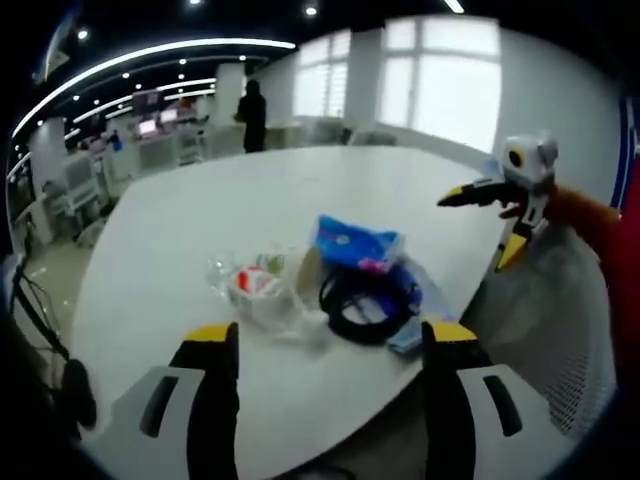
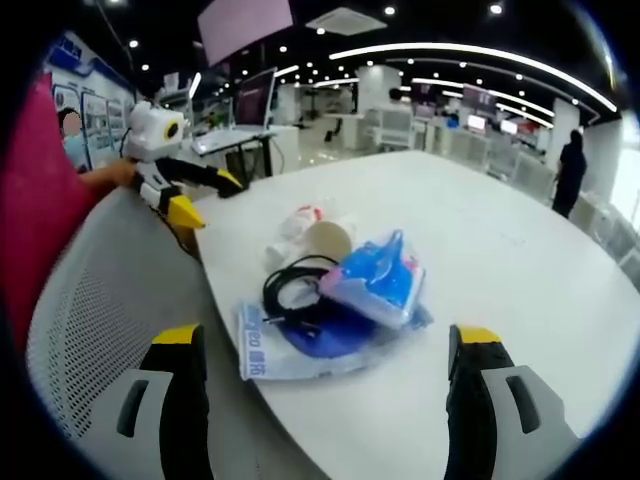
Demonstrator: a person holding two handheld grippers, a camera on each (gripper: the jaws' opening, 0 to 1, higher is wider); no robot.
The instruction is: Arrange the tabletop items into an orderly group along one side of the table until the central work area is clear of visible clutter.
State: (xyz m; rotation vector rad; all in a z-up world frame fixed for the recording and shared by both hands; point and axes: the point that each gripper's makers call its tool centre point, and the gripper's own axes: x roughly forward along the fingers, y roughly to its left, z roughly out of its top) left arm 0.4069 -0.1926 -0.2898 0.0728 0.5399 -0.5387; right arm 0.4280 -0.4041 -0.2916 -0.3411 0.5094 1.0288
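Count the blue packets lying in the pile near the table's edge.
2: a puffy blue packet on top beside the black cable, and a flat blue packet underneath it. Others may be hidden.

We see left gripper (image 1: pixel 328 345) cut off by bottom edge of left gripper view; same for right gripper (image 2: pixel 325 350) in right gripper view. Paper cup (image 2: pixel 329 240) half hidden behind coiled black cable (image 2: pixel 295 290). Clear plastic bag (image 1: pixel 258 288) blurred; we cannot tell contents beyond red-and-white shape. Print on flat blue-white packet (image 2: pixel 270 352) too small to read. Distant person (image 1: pixel 252 115) dark, without detail.
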